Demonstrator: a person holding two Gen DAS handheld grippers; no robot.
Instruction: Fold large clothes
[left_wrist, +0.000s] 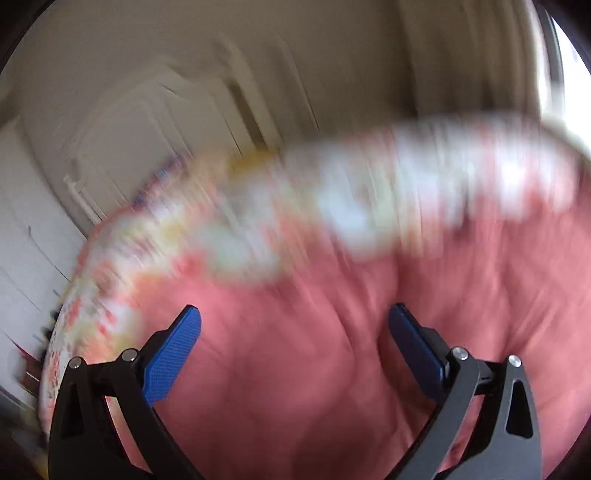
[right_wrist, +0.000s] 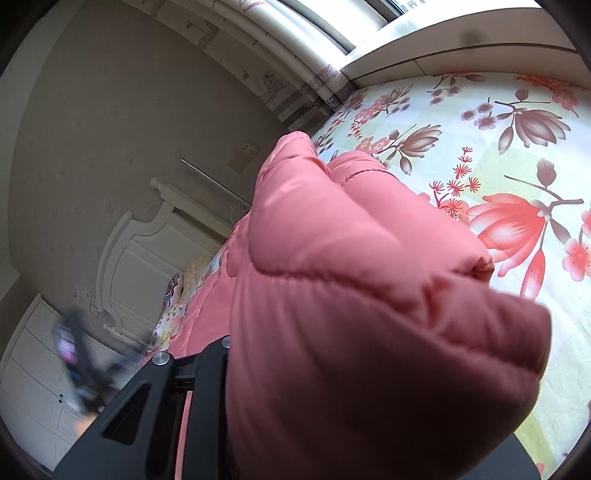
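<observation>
A pink puffy jacket (right_wrist: 351, 295) bulges up between the jaws of my right gripper (right_wrist: 351, 369) and fills most of the right wrist view. The gripper is shut on a thick fold of it. The padding hides both fingertips, and only the black left arm (right_wrist: 147, 413) shows. In the left wrist view, which is badly blurred, my left gripper (left_wrist: 293, 308) hangs open over the same pink jacket (left_wrist: 295, 369). Nothing is between its blue pads (left_wrist: 173, 354).
The jacket lies on a bed with a floral sheet (right_wrist: 498, 166). A white headboard (right_wrist: 147, 251) stands against the wall, with white cabinet doors (right_wrist: 33, 369) beside it. A window (right_wrist: 332, 22) is beyond the bed. A blurred dark shape (right_wrist: 77, 354) is at lower left.
</observation>
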